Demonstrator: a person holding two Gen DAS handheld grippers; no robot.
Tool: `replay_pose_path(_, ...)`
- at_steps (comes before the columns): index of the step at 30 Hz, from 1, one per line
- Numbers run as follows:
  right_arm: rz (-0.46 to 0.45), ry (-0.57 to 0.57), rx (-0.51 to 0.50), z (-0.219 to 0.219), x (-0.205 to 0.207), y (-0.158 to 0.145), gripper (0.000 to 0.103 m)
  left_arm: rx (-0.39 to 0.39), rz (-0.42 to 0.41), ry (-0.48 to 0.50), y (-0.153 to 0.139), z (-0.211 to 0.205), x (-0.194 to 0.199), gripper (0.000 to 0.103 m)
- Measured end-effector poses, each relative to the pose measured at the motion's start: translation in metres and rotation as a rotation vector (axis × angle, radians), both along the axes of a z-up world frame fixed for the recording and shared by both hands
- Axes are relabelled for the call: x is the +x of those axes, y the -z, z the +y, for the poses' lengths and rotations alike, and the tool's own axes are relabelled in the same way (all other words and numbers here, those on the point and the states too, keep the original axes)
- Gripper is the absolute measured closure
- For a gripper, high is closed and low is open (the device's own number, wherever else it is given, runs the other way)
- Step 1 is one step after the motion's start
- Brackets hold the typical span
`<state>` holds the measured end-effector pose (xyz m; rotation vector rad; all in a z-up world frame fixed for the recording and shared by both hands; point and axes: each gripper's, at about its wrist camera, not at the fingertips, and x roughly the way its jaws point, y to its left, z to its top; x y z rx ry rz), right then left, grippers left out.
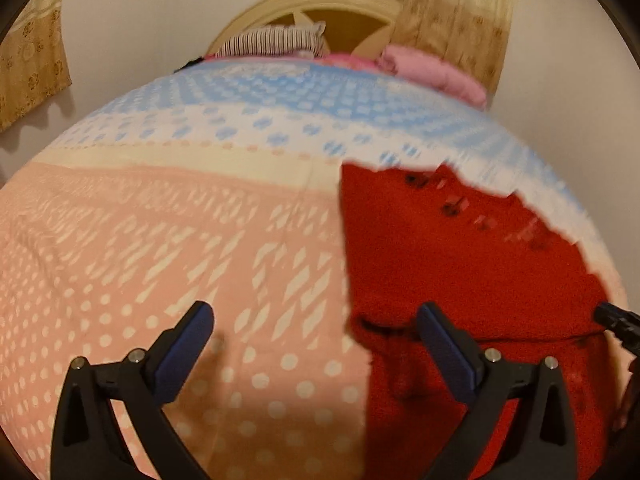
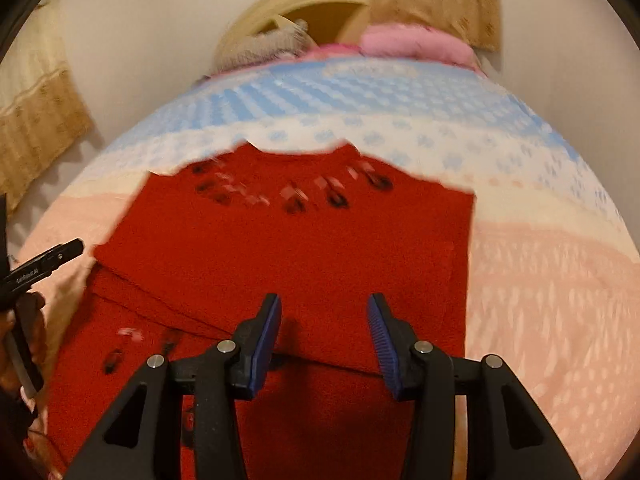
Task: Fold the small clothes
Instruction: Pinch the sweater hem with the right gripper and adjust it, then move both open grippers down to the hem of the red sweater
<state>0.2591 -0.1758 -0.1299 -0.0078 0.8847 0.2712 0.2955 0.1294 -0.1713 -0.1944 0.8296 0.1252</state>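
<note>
nearest in the right wrist view, the right gripper [image 2: 324, 316] stands with its blue-padded fingers [image 2: 266, 344] parted and nothing between them; they hang just above the red knitted garment [image 2: 304, 248], with no pad pressing on the cloth. that garment lies on the bed [image 2: 560, 280], spread flat, with one layer folded over another so that a fold edge runs slantwise across it just beyond the fingertips. small dark and pale marks, too blurred to make out, sit near its far edge and again on the lower layer at the left.

at the left border of that view the left gripper [image 2: 60, 254] shows as a black arm bearing small white lettering; it seems to read "genrobot.ai", though blur makes that uncertain. a hand [image 2: 24, 320] holds it.

seen from the left wrist, the left gripper [image 1: 316, 320] has its fingers [image 1: 184, 352] spread wide and empty. one finger is over the bare pink part of the bed cover [image 1: 160, 240], the other over the garment's near left edge. the tip of the right gripper pokes in at the right border, over the red knit.

farther on, the cover changes from pink with pale dots and dashes, through a cream band, to white and blue checks toward the far edge of the bed. at that far edge lie a striped cushion [image 1: 272, 40] and a pink folded cloth [image 1: 432, 72]. behind them stand a cream arched headboard [image 1: 320, 0], a pale wall and beige patterned curtains [image 1: 456, 12].
</note>
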Motion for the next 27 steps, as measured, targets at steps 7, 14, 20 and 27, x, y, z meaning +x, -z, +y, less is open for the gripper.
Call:
replay_pose_path(7,0.005,0.013,0.057,-0.017,-0.016,0.021,0.056,-0.046,0.041,0.006,0.015,0.006,0.005,0.000)
replay_pose_path(14,0.003,0.034,0.088,-0.019,-0.020,0.025,0.056,-0.013,0.049,0.013,0.016,0.000,0.002,0.000)
replay_pose_path(20,-0.009,0.040,0.086,-0.019,-0.018,0.027,0.055,-0.019,0.057,0.031,0.019,-0.003,0.006,0.000)
replay_pose_path(27,-0.007,0.037,0.081,-0.017,-0.018,0.027,0.052,-0.031,0.066,0.066,0.019,-0.007,0.008,0.000)
